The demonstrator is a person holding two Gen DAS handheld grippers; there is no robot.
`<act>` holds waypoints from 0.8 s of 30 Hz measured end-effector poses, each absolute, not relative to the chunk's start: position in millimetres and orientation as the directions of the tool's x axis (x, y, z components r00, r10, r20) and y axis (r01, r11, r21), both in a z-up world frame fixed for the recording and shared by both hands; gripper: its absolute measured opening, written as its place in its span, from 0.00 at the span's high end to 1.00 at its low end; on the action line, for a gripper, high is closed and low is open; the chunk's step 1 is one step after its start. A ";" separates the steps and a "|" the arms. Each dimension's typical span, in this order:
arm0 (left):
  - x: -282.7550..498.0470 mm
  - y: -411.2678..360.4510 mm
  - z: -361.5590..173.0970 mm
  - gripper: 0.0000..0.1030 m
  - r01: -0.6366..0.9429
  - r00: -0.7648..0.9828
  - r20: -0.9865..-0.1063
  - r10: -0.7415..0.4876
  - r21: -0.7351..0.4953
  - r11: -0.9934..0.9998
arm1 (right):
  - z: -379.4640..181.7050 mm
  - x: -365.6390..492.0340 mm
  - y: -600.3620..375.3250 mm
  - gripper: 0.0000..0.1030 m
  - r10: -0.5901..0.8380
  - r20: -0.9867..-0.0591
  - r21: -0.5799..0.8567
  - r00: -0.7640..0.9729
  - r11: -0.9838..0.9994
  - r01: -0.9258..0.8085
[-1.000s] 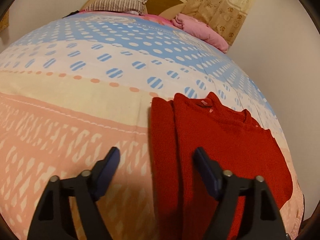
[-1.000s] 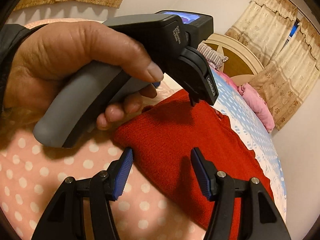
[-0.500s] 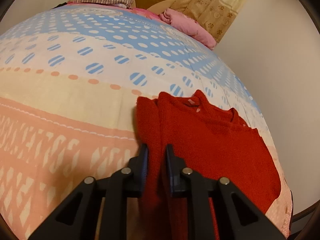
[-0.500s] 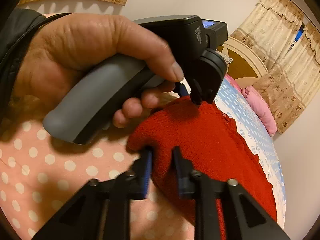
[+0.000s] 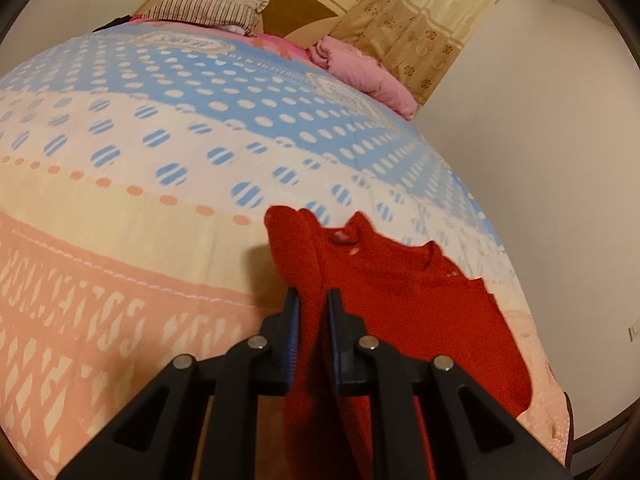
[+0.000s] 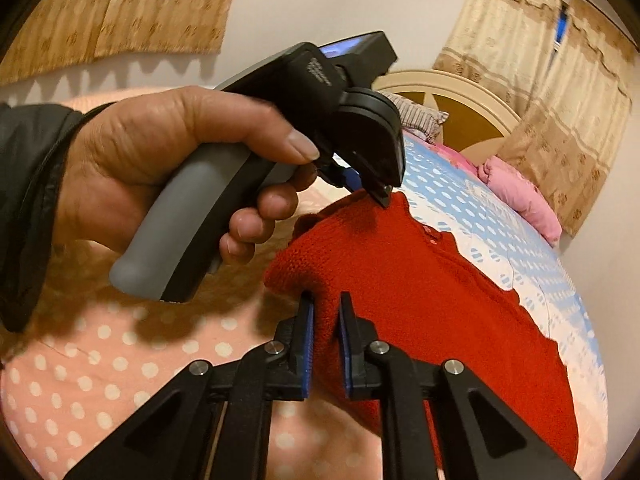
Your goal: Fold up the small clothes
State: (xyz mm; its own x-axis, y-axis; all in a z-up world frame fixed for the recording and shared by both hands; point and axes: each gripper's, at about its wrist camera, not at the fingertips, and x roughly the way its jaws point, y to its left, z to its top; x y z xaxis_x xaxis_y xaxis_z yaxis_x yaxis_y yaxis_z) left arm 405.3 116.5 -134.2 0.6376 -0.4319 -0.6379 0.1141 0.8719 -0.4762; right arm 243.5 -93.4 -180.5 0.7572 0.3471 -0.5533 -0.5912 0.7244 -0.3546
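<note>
Warm, yellowish indoor light, moderately bright, with no glare. Both fisheye views bow strongly, so the dotted pastel bedspread (image 5: 168,184) bulges like a dome, and dark vignettes fill the corners. Soft shadows fall beneath the person's hand (image 6: 168,160). Slight motion blur softens the red knitted sweater (image 5: 420,296).

The red sweater (image 5: 420,304) runs out of the left wrist view at the bottom edge behind the left tool (image 5: 313,336), whose pads hide the pinched fold, while in the right wrist view the left hand (image 6: 160,168) covers part of the bed (image 6: 80,380).
</note>
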 end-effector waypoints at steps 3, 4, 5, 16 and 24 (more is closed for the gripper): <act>403.7 108.1 -122.1 0.87 0.134 0.644 -0.621 -0.446 -0.483 0.865 | -175.2 241.8 -101.7 0.91 0.354 -0.538 -0.339 0.765 0.741 -0.580; 403.2 106.0 -119.4 0.87 0.138 0.646 -0.619 -0.447 -0.481 0.866 | -173.3 242.3 -104.4 0.91 0.355 -0.534 -0.333 0.767 0.746 -0.577; 402.9 101.9 -115.5 0.87 0.143 0.648 -0.618 -0.446 -0.476 0.868 | -171.7 240.7 -107.2 0.92 0.357 -0.530 -0.325 0.769 0.752 -0.573; 402.2 64.3 -93.9 0.87 0.190 0.647 -0.598 -0.473 -0.474 0.860 | -155.4 240.4 -147.5 0.93 0.372 -0.489 -0.226 0.789 0.820 -0.526; 402.6 26.1 -77.4 0.87 0.252 0.638 -0.582 -0.504 -0.461 0.851 | -150.4 236.3 -184.4 0.93 0.358 -0.463 -0.155 0.810 0.868 -0.472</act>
